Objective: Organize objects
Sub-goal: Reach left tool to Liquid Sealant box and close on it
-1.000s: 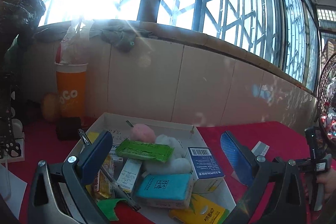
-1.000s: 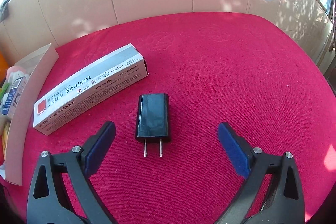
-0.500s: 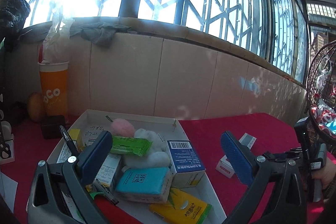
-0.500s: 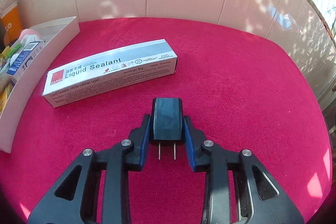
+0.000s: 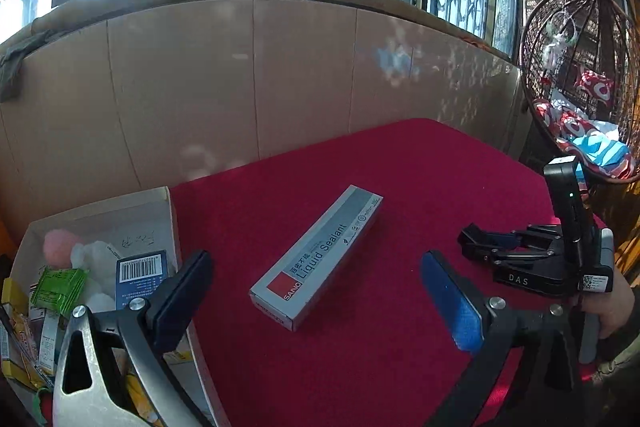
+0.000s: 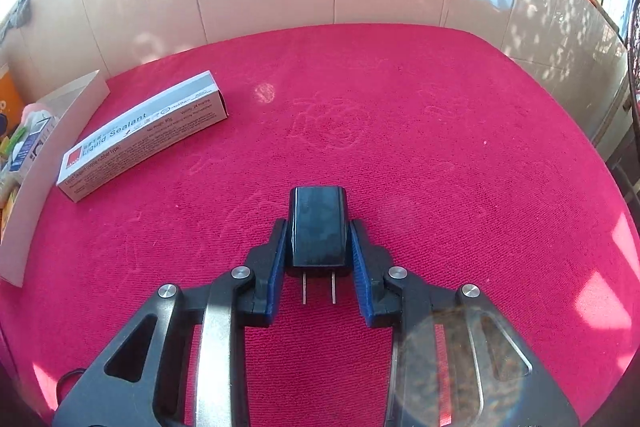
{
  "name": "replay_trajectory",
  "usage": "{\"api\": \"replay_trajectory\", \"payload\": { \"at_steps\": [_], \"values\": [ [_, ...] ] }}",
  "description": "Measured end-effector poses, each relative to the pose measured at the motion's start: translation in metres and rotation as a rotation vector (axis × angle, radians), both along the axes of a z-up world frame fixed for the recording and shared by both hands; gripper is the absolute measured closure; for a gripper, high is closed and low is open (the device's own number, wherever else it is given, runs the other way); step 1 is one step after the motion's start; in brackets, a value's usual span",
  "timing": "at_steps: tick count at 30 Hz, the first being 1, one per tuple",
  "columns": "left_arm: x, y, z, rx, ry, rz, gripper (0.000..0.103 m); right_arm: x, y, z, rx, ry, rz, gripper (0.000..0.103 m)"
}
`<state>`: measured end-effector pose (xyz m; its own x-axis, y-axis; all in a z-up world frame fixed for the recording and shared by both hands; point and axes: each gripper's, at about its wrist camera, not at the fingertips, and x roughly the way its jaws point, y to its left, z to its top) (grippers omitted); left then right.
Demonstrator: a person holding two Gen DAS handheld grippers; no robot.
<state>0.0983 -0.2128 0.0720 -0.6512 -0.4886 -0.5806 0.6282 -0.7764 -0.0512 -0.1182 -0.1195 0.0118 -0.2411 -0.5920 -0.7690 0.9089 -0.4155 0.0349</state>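
Note:
My right gripper (image 6: 318, 243) is shut on a black plug adapter (image 6: 318, 223), its two prongs pointing back toward the camera, just above the red cloth. In the left wrist view the same right gripper (image 5: 476, 247) shows at the right, held by a hand (image 5: 612, 311). My left gripper (image 5: 316, 295) stands open, and the grey Liquid Sealant box (image 5: 320, 255) lies flat on the cloth ahead between its fingers, untouched. That sealant box (image 6: 144, 135) lies diagonally at the left in the right wrist view. A white cardboard box (image 5: 168, 211) with several small packets sits at the left.
The red-clothed table (image 6: 440, 147) ends at a beige tiled wall (image 5: 280, 75) under barred windows. A wicker hanging chair (image 5: 580, 87) with cushions stands beyond the table's right edge. The white box's wall (image 6: 44, 179) borders the left side.
The right gripper closed on the plug adapter and lifted it slightly. The left gripper swung right, from over the white box to facing the sealant box.

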Motion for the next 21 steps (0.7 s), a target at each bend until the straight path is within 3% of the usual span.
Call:
{"api": "replay_trajectory", "payload": {
  "at_steps": [5, 10, 14, 17, 19, 21],
  "values": [
    [-0.048, -0.026, -0.016, 0.042, -0.098, -0.028, 0.000, -0.013, 0.008, 0.000, -0.063, -0.106, 0.003, 0.073],
    [-0.074, -0.050, -0.038, 0.113, -0.178, 0.001, 0.000, -0.014, 0.008, -0.001, -0.077, -0.130, 0.008, 0.073],
    [-0.083, -0.048, -0.057, 0.143, -0.243, -0.022, 0.000, -0.020, 0.010, -0.001, -0.097, -0.165, 0.012, 0.073],
    [-0.086, -0.027, -0.062, 0.174, -0.244, -0.089, 0.000, -0.022, 0.011, -0.001, -0.108, -0.186, 0.012, 0.073],
    [-0.087, -0.007, -0.058, 0.127, -0.230, -0.118, 0.000, -0.023, 0.011, -0.001, -0.108, -0.187, 0.012, 0.073],
    [-0.092, 0.005, -0.054, 0.002, -0.257, -0.066, 0.000, -0.022, 0.011, -0.001, -0.106, -0.183, 0.012, 0.073]
  ]
}}
